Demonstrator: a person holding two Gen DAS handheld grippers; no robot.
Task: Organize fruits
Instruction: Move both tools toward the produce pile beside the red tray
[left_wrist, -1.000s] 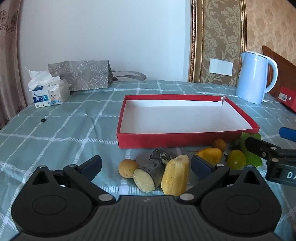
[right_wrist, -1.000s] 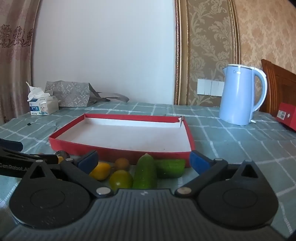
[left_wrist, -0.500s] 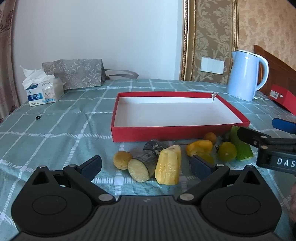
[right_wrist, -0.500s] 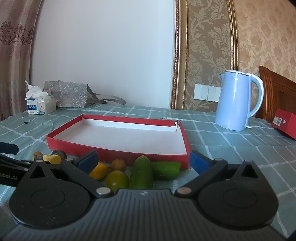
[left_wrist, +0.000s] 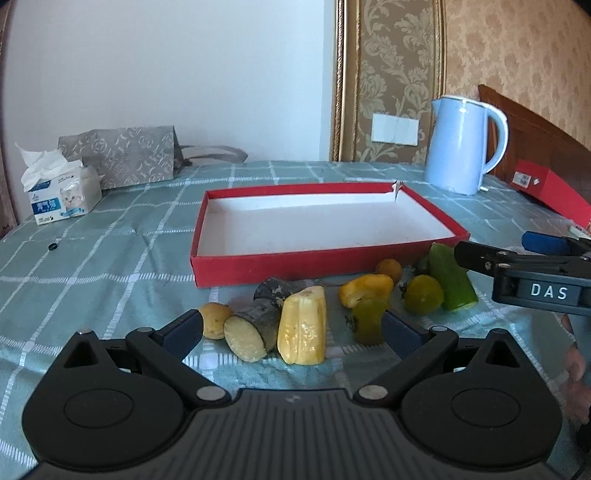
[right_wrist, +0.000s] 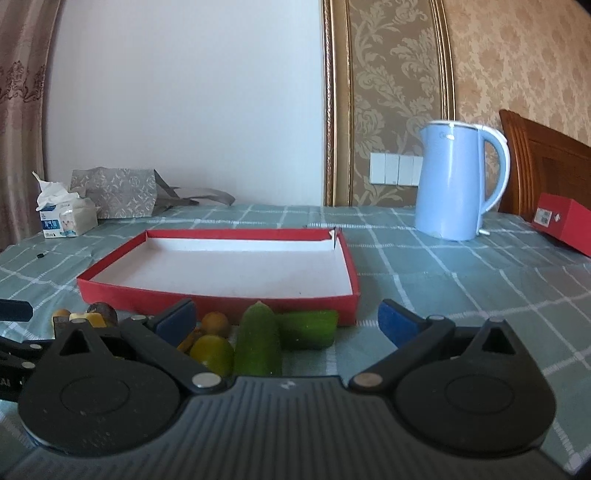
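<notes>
Both tongs (left_wrist: 291, 326) (right_wrist: 286, 317) backed off slightly, apparently; wide open, holding nothing, red tray (left_wrist: 258, 266) bare.

the left gripper (left_wrist: 291, 328) hangs over the tablecloth (left_wrist: 110, 266) with the cut tuber (left_wrist: 255, 325) and corn piece (left_wrist: 303, 325) lying between its spread fingers. a small round fruit (left_wrist: 216, 319) sits just inside its left finger. ahead of the fingers lies the tray (left_wrist: 258, 266); the fruit all lies before its near wall. far ahead to the left stands the tissue box (left_wrist: 62, 194). the right gripper (right_wrist: 288, 325) has two cucumber pieces (right_wrist: 258, 343) between its fingers, the kettle (right_wrist: 454, 181) ahead to the right.
</notes>
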